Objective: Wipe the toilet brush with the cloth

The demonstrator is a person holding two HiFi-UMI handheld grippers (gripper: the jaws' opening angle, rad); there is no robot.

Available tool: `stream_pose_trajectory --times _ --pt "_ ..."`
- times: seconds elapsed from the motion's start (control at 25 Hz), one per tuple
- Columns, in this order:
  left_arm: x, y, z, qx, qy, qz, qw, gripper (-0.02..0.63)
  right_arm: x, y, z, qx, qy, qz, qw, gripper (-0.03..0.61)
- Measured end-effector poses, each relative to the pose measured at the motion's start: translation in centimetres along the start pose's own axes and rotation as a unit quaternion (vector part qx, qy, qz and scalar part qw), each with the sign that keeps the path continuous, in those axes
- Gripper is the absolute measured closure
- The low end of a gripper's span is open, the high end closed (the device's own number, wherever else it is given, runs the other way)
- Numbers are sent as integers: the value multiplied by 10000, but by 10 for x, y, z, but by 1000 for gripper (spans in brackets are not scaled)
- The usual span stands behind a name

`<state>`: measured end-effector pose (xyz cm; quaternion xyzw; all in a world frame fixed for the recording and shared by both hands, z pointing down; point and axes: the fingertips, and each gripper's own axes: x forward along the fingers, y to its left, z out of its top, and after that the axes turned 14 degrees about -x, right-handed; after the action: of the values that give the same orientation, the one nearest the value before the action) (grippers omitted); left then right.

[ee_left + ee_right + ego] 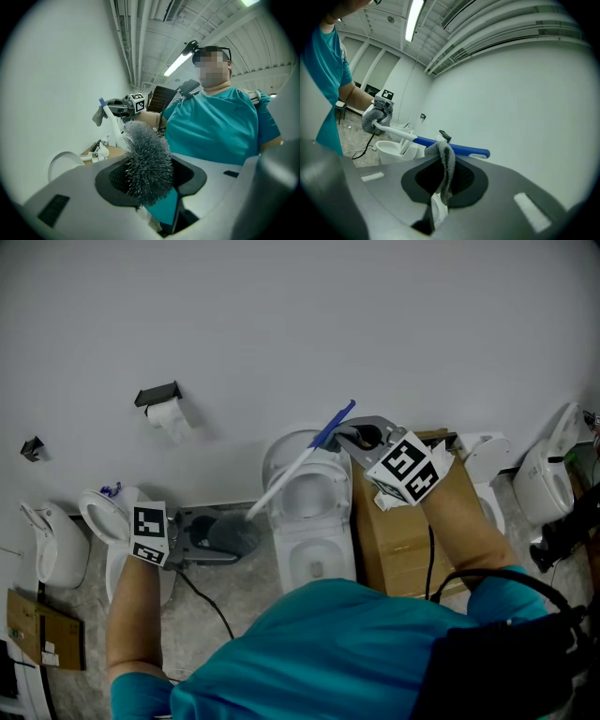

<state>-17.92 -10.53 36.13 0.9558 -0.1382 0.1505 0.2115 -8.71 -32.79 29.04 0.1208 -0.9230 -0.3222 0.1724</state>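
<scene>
The toilet brush is held up in the air, slanting across the middle of the head view. Its grey bristle head (232, 534) sits between the jaws of my left gripper (217, 540), which is shut on it. In the left gripper view the bristles (147, 161) fill the gap of that gripper (151, 185). The white shaft (281, 482) runs up and to the right into a blue handle (333, 425). My right gripper (354, 438) is shut on a grey cloth (446, 169), which drapes over the blue handle (461, 150) near its end, right at the right gripper (442, 185).
A white toilet (309, 521) stands against the wall under the brush, with a cardboard box (394, 535) to its right. More toilets stand at the left (111, 514) and the far right (548, 470). A toilet roll holder (164, 412) hangs on the wall. A black cable (208, 604) lies on the floor.
</scene>
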Motion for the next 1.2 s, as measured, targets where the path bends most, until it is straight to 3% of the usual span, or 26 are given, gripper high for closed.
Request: stream_pose_trajectory --times 0.68,0.88,1.04,1.2 --pt "-6 -13 -13 -71 338 -49 9994 419 -15 -49 -25 348 252 -622 9971 574" --pt "-12 -13 -15 -94 159 83 9998 419 -22 -59 -28 412 254 -735 9961 574" --pt "-12 12 -20 48 44 924 9957 419 -31 -62 -31 686 146 -843 9940 574" --pt "-1 45 -34 432 427 1989 9781 419 -32 -47 -26 893 -1 -654 9939 574"
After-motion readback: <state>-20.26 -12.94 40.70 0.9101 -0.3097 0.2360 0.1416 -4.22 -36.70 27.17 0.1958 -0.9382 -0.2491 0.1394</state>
